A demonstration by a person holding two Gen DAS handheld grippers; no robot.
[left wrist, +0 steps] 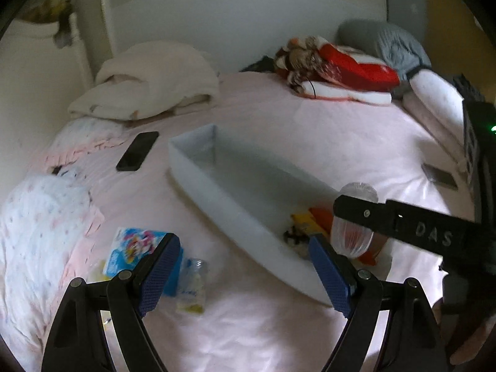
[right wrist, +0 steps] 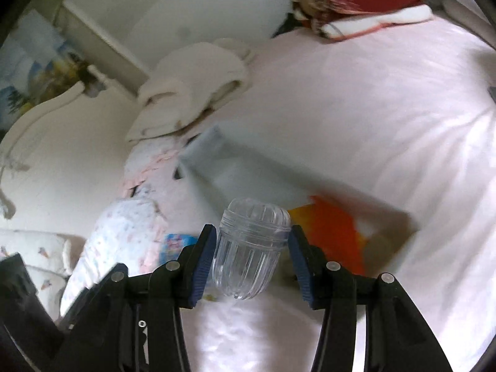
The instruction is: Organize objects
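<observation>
Your right claw (right wrist: 252,259) has a clear plastic jar (right wrist: 249,255) between its blue pads; whether the pads actually press its sides you cannot tell, since a thin gap seems to show on the right. Your left claw (left wrist: 245,271) is spread wide with nothing in it, low in the left wrist view over the pink bed sheet (left wrist: 263,117).

The sorting looks partly done. The long white tray (left wrist: 198,170) runs from the middle of that view down to the lower right, and its near end already has an orange packet (left wrist: 322,217), a yellow packet (left wrist: 305,221) and something dark and blurred beside them. The jar hangs over that same end, so by my reading it is the next thing to go in.

Left outside, at lower left of the left wrist view, are a blue cartoon-printed box (left wrist: 136,252) and a small crumpled wrapper (left wrist: 192,291). A black phone (left wrist: 138,151) lies left of the tray's far end.

The jar is see-through, ribbed down its sides, with a domed top and looks empty, tilted slightly in the right wrist view.
</observation>
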